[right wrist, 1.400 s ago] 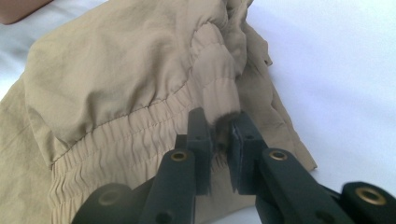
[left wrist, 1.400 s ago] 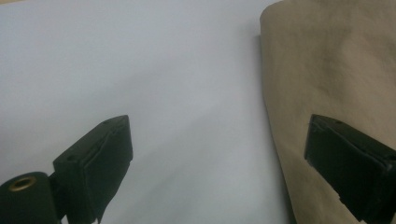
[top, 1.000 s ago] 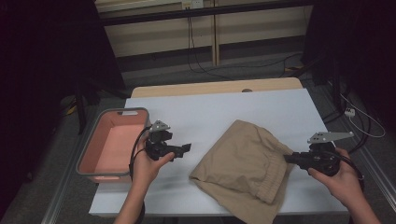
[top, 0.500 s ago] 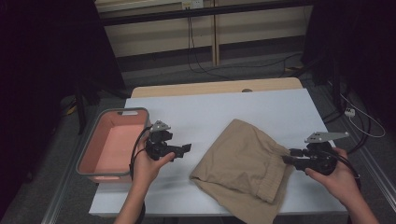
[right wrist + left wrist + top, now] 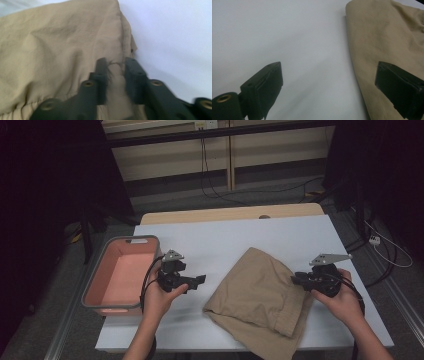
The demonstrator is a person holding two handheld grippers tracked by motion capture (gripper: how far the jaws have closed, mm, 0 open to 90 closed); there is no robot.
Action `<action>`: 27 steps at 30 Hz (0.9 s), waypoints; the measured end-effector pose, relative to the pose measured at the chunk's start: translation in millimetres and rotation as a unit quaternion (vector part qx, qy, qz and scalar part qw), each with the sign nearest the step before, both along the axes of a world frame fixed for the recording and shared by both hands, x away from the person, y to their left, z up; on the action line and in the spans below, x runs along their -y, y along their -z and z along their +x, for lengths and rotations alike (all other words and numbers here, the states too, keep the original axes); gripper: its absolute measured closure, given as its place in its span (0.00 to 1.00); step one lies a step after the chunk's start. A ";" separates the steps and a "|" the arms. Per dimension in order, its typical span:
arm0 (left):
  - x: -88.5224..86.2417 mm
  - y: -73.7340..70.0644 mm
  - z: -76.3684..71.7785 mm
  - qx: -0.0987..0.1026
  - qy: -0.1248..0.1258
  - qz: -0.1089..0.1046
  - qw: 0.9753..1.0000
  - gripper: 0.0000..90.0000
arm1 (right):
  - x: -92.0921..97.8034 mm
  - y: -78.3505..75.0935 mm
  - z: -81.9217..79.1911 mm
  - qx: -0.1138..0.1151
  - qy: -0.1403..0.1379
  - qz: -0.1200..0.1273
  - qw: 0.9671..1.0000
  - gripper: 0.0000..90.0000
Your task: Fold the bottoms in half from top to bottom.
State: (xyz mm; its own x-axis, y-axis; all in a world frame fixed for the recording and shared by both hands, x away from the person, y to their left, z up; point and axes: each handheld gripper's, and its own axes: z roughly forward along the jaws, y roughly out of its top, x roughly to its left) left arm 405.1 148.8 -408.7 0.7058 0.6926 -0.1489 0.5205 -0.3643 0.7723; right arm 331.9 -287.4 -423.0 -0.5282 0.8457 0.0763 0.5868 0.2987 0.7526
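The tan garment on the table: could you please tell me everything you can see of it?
The tan garment is a thin, woven-looking cloth, folded over into a rumpled, roughly four-sided heap with creases and a gathered seam. It lies flat on the white table, right of centre, its near corner reaching the table's front edge. The right tool has its narrowly parted jaws at the right edge, with cloth between them. The left tool, open, points at the left edge without touching.

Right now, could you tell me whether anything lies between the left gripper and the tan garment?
Nothing visible does. The left gripper hangs open over bare white table, and the folded tan garment lies just beyond it with no object between. The pink bin sits on its other side.
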 end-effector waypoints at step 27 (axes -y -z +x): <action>3.6 2.9 -20.7 -0.012 0.019 -0.022 0.999 0.07 | 12.6 3.7 -18.5 0.032 0.005 0.032 0.999 0.21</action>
